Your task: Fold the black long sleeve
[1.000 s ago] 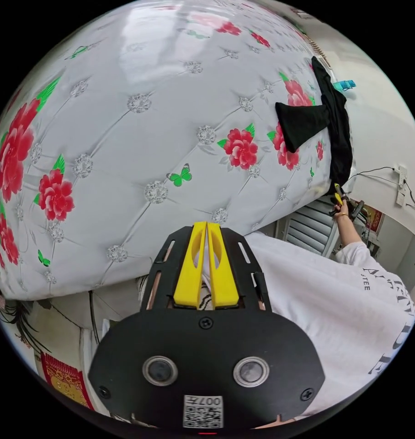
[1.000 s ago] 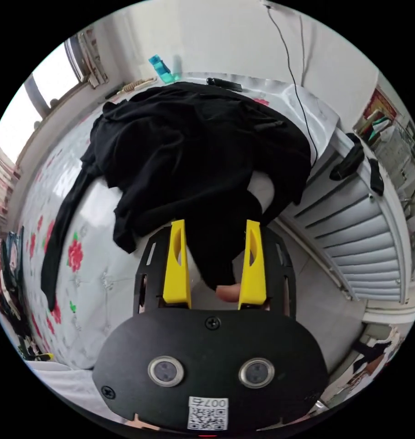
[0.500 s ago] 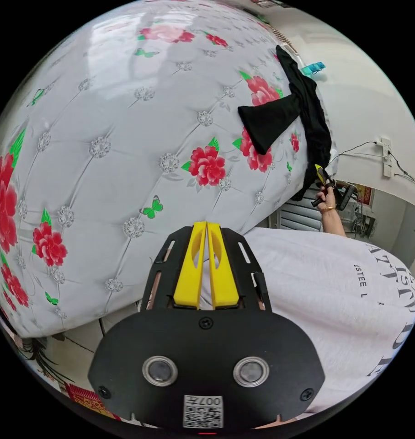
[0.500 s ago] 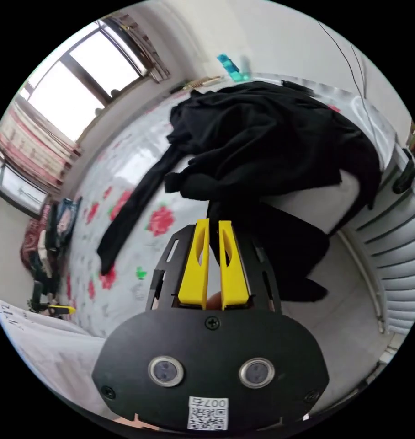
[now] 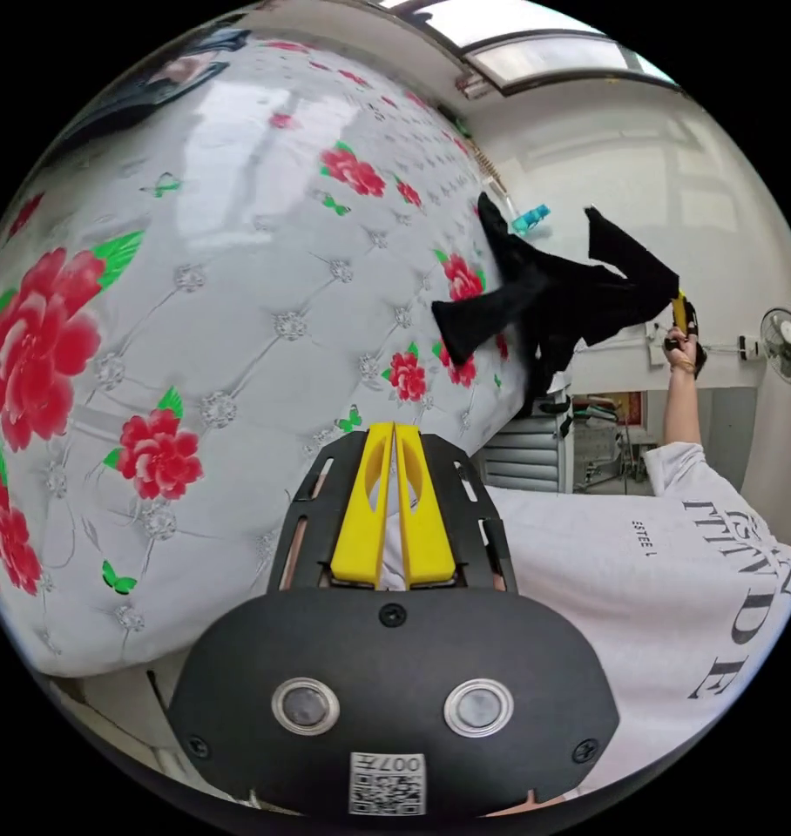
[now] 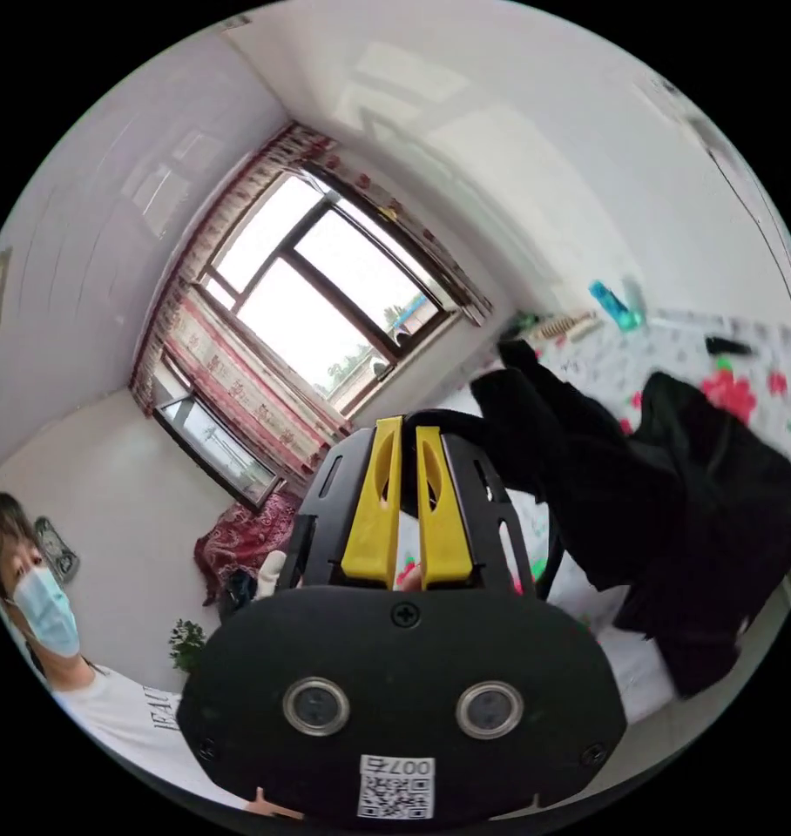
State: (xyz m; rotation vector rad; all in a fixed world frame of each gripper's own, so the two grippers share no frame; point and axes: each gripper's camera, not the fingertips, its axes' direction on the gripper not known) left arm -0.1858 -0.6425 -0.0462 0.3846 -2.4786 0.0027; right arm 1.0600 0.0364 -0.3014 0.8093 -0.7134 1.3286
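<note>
In the left gripper view, the left tool is seen with its two yellow jaws pressed together and nothing held between them, poised above the near edge of the bed, whose white quilted cover is printed with red flowers and green butterflies. At the far side of the bed the black long sleeve is seen lifted, one sleeve trailing down onto the cover. Its upper end is held up by the right tool, gripped in a raised hand. A white printed T-shirt is seen on the person at the lower right, and a wall fan is mounted at the far right.

In the right gripper view, the right tool is pointed upward toward a window, its yellow jaws nearly closed. Black cloth is seen just behind the jaw tips, but whether it is clamped there cannot be told. The black long sleeve hangs to the right, draped over the bed.
</note>
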